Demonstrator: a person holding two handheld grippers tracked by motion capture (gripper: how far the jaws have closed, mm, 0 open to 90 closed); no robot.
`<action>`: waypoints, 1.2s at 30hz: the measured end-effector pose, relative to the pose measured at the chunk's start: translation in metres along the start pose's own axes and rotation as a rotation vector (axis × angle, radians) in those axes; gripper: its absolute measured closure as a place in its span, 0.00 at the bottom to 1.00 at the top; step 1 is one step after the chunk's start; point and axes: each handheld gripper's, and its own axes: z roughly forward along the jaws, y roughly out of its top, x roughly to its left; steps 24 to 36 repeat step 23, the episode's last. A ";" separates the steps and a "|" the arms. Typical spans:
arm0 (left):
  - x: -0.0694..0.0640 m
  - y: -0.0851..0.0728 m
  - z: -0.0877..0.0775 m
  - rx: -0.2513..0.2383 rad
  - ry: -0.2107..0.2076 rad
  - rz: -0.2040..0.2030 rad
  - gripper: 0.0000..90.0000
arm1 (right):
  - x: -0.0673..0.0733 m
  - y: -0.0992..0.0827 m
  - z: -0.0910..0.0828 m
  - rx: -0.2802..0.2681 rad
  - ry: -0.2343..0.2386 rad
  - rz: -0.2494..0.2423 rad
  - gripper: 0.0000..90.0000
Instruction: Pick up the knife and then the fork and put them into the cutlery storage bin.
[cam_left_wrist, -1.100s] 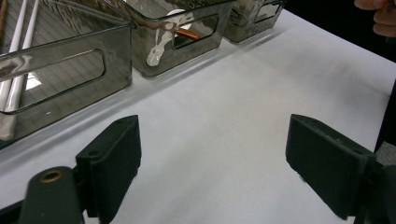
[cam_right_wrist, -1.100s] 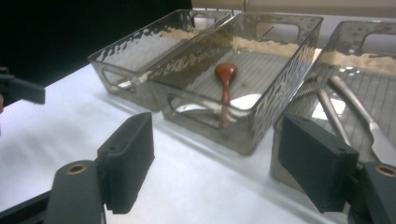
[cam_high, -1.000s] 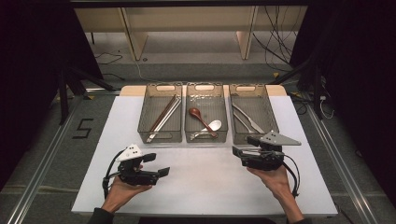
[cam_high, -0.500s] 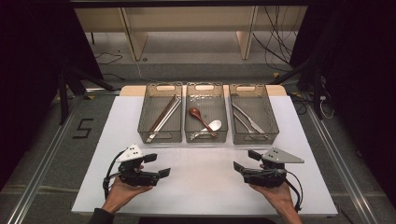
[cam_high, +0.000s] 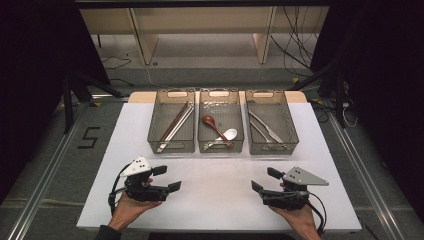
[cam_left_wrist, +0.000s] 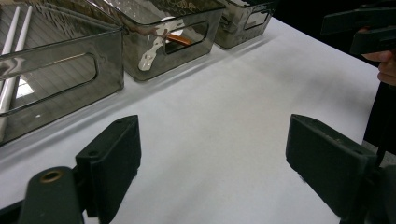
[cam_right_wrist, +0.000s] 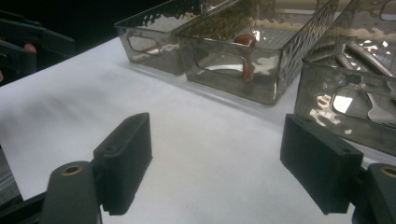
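Both grippers parted and empty, bins ahead of them
Left gripper (cam_high: 167, 179) and right gripper (cam_high: 263, 180) rest low, hands beneath, jaws pointing inward; the three bins (cam_high: 221, 145) sit well beyond them on the table (cam_high: 220, 200)

A black "5" mark (cam_high: 89, 137) lies on the floor left of the white table (cam_high: 220, 200).

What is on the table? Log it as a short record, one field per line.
surface: white table
left bin: chopsticks
middle bin: brown spoon, white spoon
right bin: metal cutlery
left gripper: open, holding nothing, near front edge
right gripper: open, holding nothing, near front edge
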 end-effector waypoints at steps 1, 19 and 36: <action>0.000 0.000 0.000 0.000 0.001 0.002 0.20 | 0.000 -0.001 0.000 0.002 -0.002 -0.001 0.28; -0.001 -0.002 0.001 0.011 0.001 0.002 0.19 | -0.001 -0.002 -0.001 0.004 -0.013 -0.008 0.28; 0.000 -0.002 0.000 0.011 0.001 0.001 0.19 | -0.001 -0.002 0.000 0.012 -0.015 -0.009 0.28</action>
